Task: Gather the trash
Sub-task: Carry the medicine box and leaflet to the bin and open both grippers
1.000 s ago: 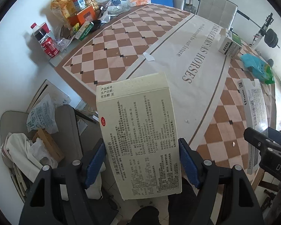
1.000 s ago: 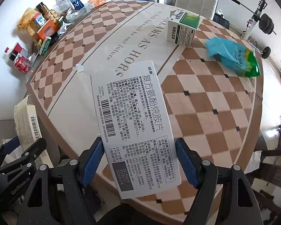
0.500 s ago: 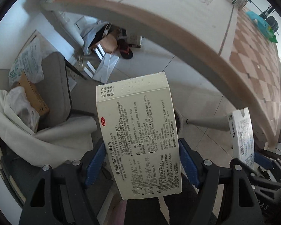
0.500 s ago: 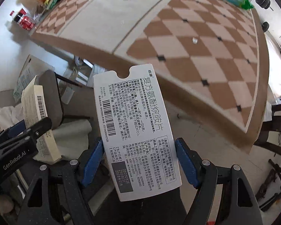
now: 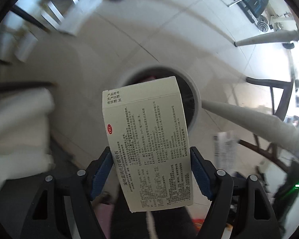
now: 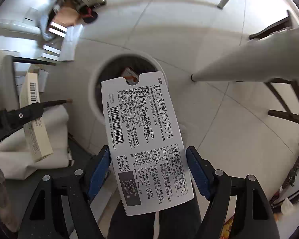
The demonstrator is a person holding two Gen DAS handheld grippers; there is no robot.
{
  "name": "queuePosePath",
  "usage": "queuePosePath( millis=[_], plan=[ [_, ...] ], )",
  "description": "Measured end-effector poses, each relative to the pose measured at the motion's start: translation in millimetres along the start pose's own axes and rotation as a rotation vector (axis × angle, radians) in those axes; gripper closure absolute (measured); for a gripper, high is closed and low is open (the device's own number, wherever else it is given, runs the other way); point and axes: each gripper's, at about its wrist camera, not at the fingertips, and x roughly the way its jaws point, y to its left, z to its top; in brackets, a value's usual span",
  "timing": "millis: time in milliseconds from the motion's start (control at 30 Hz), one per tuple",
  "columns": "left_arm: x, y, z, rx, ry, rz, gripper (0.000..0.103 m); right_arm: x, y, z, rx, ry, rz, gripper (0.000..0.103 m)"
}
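The white round bin stands on the tiled floor directly ahead of both tools, its mouth open and some discarded packaging visible inside; judged from this, collection is under way, and the two items in hand are not yet dropped. A pale table leg crosses ahead and to the right of the right gripper. The cream medicine box is clamped between the blue pads of the left gripper, its far end overlapping the bin's opening in the left wrist view. The flat white medicine carton is held likewise by the right gripper, jaws closed against its two long edges, its notched far end lying over the bin mouth. Both tools point steeply downward, side by side; from the right wrist view the left gripper's black finger and its box show just to the left. Whether each item is truly above the opening, or short of it, cannot be determined. Release remains outstanding for both.
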Motion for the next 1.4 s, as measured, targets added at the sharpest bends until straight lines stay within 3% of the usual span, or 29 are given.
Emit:
queuePosePath(
  millis=[133, 367, 500, 600, 633, 767, 1033, 1400],
  plan=[
    [46, 5, 17, -0.006, 0.067, -0.037, 0.028, 53, -7, 22, -0.008, 0.018, 0.008, 0.025],
    [85, -1, 27, 0.046, 0.125, 0.002, 0.028, 103, -10, 49, -0.01, 0.032, 0.015, 0.025],
    [85, 5, 25, 0.054, 0.112, 0.028, 0.01, 123, -3, 61, -0.013, 0.043, 0.016, 0.025],
    [83, 14, 23, 0.053, 0.105, 0.033, 0.007, 134, -1, 69, -0.015, 0.059, 0.029, 0.025],
    [82, 15, 22, 0.056, 0.099, 0.044, 0.007, 135, 0, 68, -0.019, 0.061, 0.022, 0.024],
    [75, 22, 18, 0.063, 0.084, 0.09, 0.007, 133, -1, 70, -0.024, 0.047, -0.001, 0.001],
    [52, 25, 4, 0.091, 0.023, 0.196, 0.007, 115, 5, 67, -0.026, 0.023, -0.045, 0.0],
    [2, 17, -37, 0.121, -0.017, 0.225, 0.007, 60, 0, 40, -0.006, -0.01, -0.061, 0.0]
  ],
)
